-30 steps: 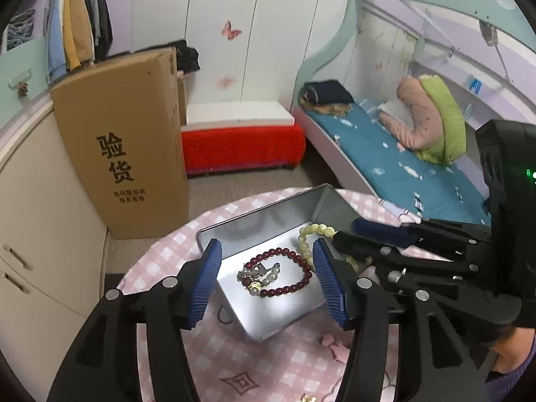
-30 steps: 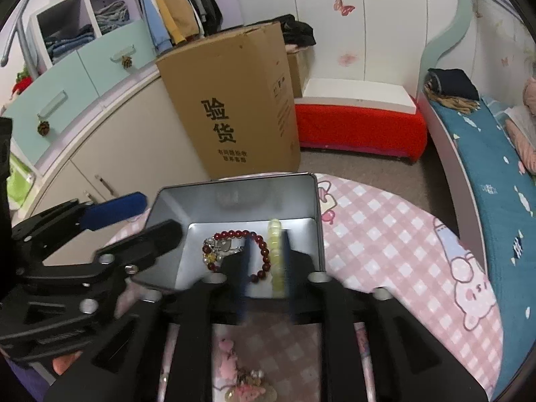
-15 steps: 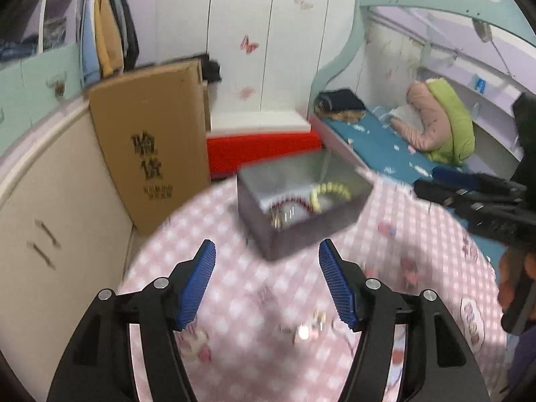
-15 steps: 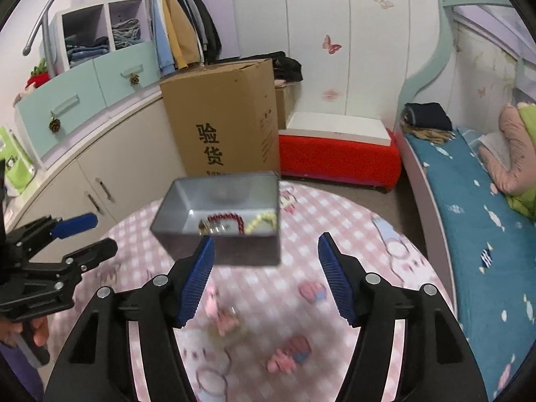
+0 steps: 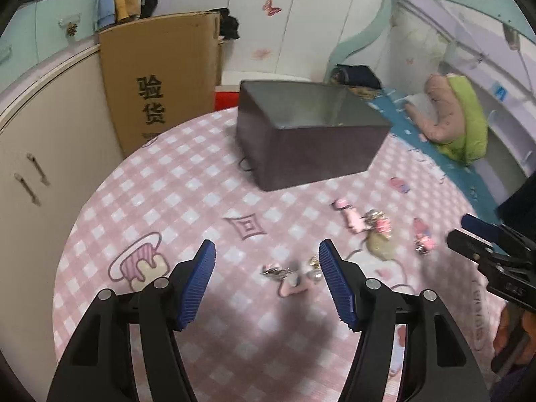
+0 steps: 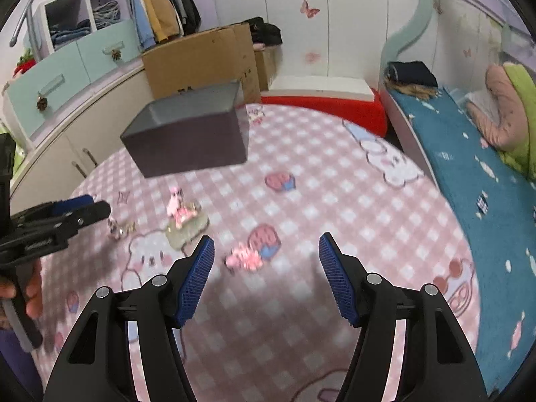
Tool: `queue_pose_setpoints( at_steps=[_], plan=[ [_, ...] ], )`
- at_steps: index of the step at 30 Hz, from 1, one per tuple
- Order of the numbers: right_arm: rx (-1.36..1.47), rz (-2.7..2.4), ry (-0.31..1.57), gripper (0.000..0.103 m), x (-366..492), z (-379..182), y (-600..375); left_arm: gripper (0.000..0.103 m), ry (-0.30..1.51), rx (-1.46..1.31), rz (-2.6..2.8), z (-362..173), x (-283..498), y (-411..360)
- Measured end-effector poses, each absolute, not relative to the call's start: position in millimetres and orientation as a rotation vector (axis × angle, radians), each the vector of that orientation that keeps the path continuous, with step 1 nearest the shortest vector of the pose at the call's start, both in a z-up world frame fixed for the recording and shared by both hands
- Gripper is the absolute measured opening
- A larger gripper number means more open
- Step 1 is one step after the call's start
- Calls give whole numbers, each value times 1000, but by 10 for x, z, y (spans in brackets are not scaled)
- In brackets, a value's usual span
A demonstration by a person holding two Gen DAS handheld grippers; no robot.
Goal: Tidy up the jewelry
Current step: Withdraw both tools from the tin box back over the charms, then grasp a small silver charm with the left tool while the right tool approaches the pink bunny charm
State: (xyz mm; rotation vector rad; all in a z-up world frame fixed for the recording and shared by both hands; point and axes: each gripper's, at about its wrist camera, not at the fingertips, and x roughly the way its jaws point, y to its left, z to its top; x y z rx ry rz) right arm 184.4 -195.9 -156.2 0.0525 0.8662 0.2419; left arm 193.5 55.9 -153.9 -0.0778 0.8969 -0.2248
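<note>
Left gripper (image 5: 266,256) and right gripper (image 6: 266,253) both gape empty above the counter (image 5: 187,201). The metal tin (image 5: 311,134) stands far back, long axis slanting rightward; its contents are hidden, and the scattered pink hair clips (image 6: 243,259) are blurred.

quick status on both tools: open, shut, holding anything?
Left tool: open, empty, over small jewelry pieces on the table.
Right tool: open, empty.

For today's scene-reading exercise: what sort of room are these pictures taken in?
Most likely a child's bedroom: a bed with blue bedding, hanging clothes in an open wardrobe, and butterfly stickers on the wall panels.
</note>
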Motion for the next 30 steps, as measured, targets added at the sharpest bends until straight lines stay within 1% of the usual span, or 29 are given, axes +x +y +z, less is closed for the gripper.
queue_pose_setpoints(
  at_steps=[5,7,8,9,12,14,15,20,22,30],
  plan=[
    [64,250,872,63,1807,-1623,-1946,59,919,-88,-219,-1632,1937,567],
    [62,253,872,63,1810,-1634,-1945,51,925,-81,-225,-1669,1932,554],
    [61,252,872,63,1811,-1640,-1948,50,914,-70,-216,-1676,1923,545],
    [58,252,872,63,1815,-1643,-1947,44,910,-50,-202,-1685,1919,536],
    [53,256,877,63,1816,-1668,-1945,41,889,-23,-211,-1693,1888,519],
    [49,259,883,63,1821,-1693,-1940,30,887,-37,-226,-1685,1897,534],
    [47,260,884,63,1831,-1694,-1936,17,886,-44,-238,-1682,1898,540],
    [18,271,898,63,1850,-1743,-1861,13,880,-44,-232,-1676,1905,547],
    [-2,266,905,63,1855,-1763,-1808,8,867,-53,-228,-1644,1879,577],
    [-65,268,910,63,1951,-1790,-1657,7,818,-87,-234,-1423,1791,719]
  ],
)
